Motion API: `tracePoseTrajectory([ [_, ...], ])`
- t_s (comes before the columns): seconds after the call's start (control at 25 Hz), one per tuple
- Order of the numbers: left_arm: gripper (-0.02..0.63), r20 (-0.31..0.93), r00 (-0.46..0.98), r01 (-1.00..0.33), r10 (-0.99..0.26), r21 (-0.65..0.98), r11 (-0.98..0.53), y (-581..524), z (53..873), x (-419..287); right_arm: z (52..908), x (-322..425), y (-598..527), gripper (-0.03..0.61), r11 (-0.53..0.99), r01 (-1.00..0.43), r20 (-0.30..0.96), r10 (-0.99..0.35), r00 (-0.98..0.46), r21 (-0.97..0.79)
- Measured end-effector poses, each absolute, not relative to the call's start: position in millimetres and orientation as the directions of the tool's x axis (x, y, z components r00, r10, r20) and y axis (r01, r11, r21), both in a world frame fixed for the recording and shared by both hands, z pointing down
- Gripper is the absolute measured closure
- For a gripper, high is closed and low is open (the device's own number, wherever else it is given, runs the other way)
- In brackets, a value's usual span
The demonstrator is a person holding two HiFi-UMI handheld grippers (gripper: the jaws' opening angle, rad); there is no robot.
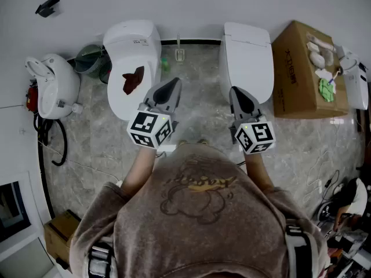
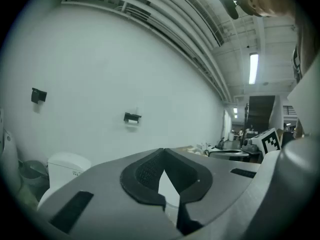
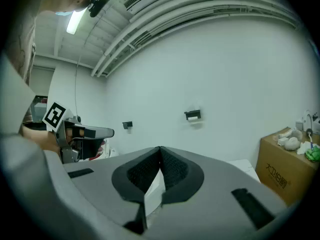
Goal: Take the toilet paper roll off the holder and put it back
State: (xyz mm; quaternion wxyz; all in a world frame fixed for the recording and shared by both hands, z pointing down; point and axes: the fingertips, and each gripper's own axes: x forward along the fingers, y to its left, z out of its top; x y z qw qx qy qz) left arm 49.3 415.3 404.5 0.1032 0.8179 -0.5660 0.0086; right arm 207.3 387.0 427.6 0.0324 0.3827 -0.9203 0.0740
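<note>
The left gripper (image 1: 173, 86) and the right gripper (image 1: 237, 93) are held side by side in front of the person, well short of the far wall (image 1: 191, 4). Both are clenched with nothing in them, the jaw tips meeting. The toilet paper roll (image 3: 194, 120) hangs on its black holder (image 3: 192, 114) on that wall, well apart from both grippers. Below stand a left toilet (image 1: 132, 54) and a right toilet (image 1: 246, 57), with a cardboard box (image 1: 298, 68) at the far right.
</note>
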Motion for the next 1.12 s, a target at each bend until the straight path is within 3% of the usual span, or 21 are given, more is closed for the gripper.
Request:
tracePoseTrajectory([
  [0.52,0.594,0.103,0.426,-0.899,-0.899,0.154,-0.409,411.4,413.4,30.7,443.8,193.6,390.3,0.592,0.644,-0.755,0.114,-0.747,-0.655,-0.122],
  [1.12,0.595,0.084,0.398,-0.912,-0.914,0.141,-0.384,329.3,417.6,-12.0,449.0,167.5,314.7,0.592,0.632,-0.765,0.090,-0.760,-0.643,-0.126],
])
